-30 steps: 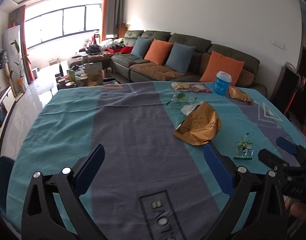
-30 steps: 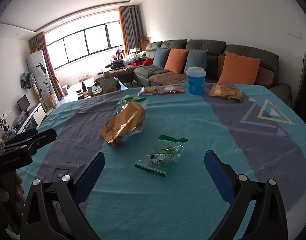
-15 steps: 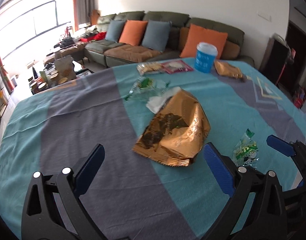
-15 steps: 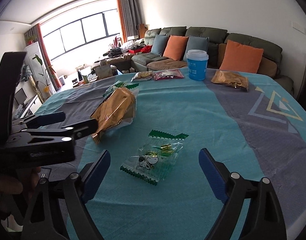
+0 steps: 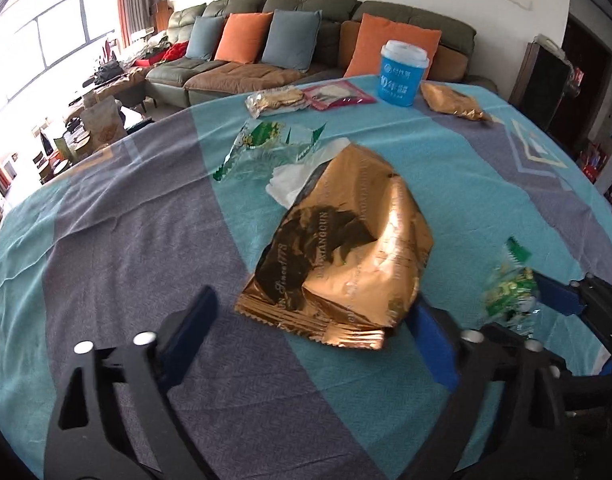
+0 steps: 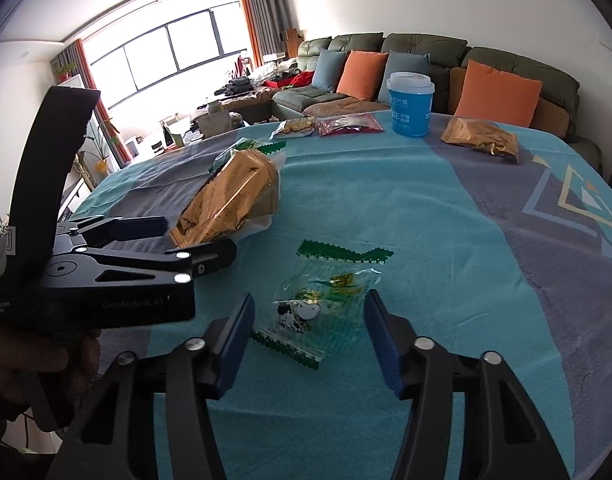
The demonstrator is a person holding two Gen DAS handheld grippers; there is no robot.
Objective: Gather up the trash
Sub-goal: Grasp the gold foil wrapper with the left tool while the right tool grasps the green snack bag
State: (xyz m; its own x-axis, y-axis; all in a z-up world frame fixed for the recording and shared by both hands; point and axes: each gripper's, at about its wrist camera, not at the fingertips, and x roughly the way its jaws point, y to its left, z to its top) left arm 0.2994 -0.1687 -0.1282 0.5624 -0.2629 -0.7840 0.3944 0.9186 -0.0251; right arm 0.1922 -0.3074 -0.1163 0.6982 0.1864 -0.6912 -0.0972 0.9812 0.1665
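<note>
A crumpled gold foil bag [image 5: 342,256] lies on the table just ahead of my open left gripper [image 5: 314,332]; its near edge sits between the fingers. It also shows in the right wrist view [image 6: 229,200]. A clear green-edged candy wrapper [image 6: 322,300] lies between the fingers of my open right gripper [image 6: 310,344]; it shows blurred in the left wrist view [image 5: 510,288]. The left gripper [image 6: 201,244] appears at the left of the right wrist view.
A blue cup with a white lid [image 5: 402,74], a small gold bag [image 5: 452,102], a red packet [image 5: 338,94], a biscuit packet [image 5: 273,102], a green wrapper [image 5: 265,148] and a white tissue [image 5: 289,182] lie farther back on the teal and grey tablecloth [image 5: 145,240]. A sofa stands behind.
Both grippers moved forward and lower. The left closed in on the gold bag. The right came down around the candy wrapper, and its fingers have narrowed.
</note>
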